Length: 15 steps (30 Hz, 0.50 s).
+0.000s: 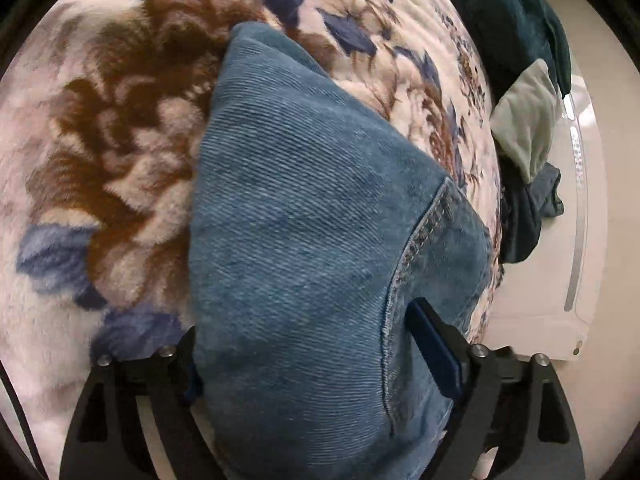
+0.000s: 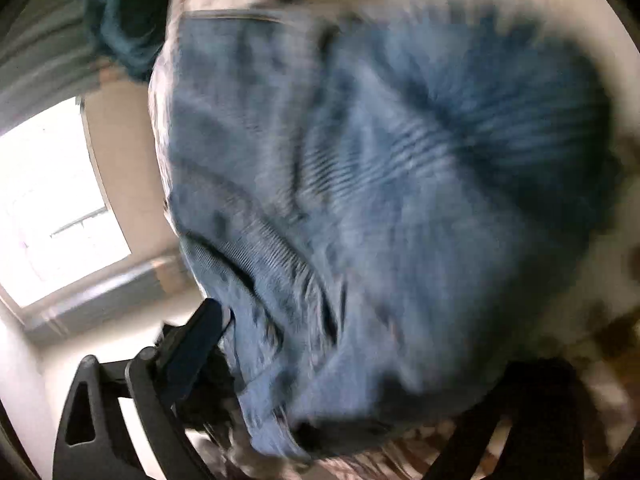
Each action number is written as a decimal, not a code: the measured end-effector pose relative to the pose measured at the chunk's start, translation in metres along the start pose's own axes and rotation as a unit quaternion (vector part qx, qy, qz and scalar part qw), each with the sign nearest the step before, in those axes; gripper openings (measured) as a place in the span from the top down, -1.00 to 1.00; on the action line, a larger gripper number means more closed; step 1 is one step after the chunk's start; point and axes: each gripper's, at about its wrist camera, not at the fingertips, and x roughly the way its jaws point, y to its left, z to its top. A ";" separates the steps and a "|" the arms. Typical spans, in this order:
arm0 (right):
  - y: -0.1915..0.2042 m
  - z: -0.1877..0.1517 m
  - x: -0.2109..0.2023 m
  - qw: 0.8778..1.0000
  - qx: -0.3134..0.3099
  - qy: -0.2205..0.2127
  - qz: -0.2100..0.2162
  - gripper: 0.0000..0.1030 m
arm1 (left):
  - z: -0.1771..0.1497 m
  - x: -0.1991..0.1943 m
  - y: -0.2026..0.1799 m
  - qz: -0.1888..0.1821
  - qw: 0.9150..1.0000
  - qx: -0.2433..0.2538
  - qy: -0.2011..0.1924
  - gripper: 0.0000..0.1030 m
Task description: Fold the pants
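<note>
**Denim between spread jaws on the floral blanket**

Low in the left wrist view, the left gripper (image 1: 320,344) stands with its jaws spread wide, released; the blue jeans (image 1: 304,220) bulge up between the fingers (image 1: 436,344) and run on toward the upper middle. Beneath them lies the floral fleece blanket (image 1: 112,152). Farther off, at the upper right, sits a dark green cloth (image 1: 504,20) with a pale cloth (image 1: 528,120) below it. Over in the blurred right wrist view, the right gripper (image 2: 344,392) is spread too, jeans filling the frame, a bright window (image 2: 56,200) at left.
</note>
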 end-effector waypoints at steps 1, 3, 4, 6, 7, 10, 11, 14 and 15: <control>0.005 0.001 -0.008 0.999 -0.024 -0.011 -0.019 -0.81 | 0.000 0.002 0.000 0.001 1.000 0.003 0.005 -0.69; 0.002 0.010 -0.019 0.999 -0.033 -0.030 -0.030 -0.81 | 0.001 0.005 0.002 -0.004 1.000 -0.002 0.010 -0.77; -0.005 0.016 -0.014 0.999 -0.019 -0.021 -0.025 -0.83 | 0.003 0.007 0.005 -0.010 1.000 -0.009 0.011 -0.79; -0.010 0.028 -0.001 1.000 -0.011 0.009 -0.025 -1.00 | 0.004 0.011 0.004 -0.015 1.000 -0.012 0.013 -0.80; -0.001 0.026 0.010 0.999 -0.030 0.017 -0.030 -1.00 | 0.005 0.012 0.001 -0.016 1.000 -0.009 0.013 -0.80; 0.024 0.013 0.033 0.994 -0.087 0.061 -0.006 -1.00 | 0.004 0.009 -0.002 -0.013 1.000 0.001 0.007 -0.80; 0.029 0.010 0.037 0.993 -0.101 0.065 -0.008 -0.96 | 0.003 0.008 -0.001 -0.015 1.000 -0.002 0.003 -0.80; 0.020 0.000 0.051 0.988 -0.129 0.065 -0.058 -0.69 | -0.001 0.007 -0.002 -0.007 1.000 0.006 -0.002 -0.77; 0.015 0.000 0.053 0.990 -0.117 0.060 -0.046 -0.67 | -0.002 0.007 -0.005 0.004 1.000 0.014 -0.004 -0.68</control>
